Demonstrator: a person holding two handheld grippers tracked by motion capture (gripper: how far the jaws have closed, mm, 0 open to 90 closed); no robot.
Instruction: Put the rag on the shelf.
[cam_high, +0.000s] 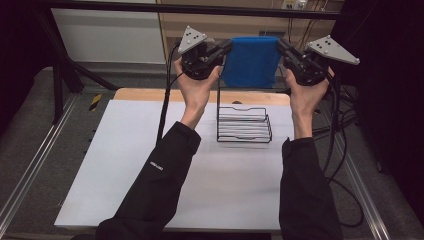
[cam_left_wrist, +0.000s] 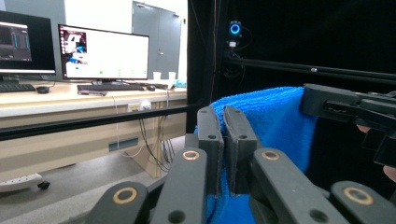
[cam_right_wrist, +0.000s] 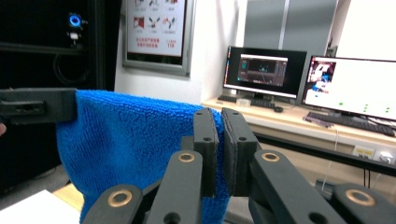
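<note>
Jaws of left gripper and right gripper each pinch a top corner of blue towel, stretched above wire rack.

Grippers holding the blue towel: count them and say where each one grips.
2. The left gripper pinches the blue towel at its upper left corner; the right gripper pinches its upper right corner.

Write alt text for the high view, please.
Two hands hold a blue towel stretched in the air, the left tool and right tool each clamped on a top corner. Below it, a black wire rack stands on a white table.
</note>
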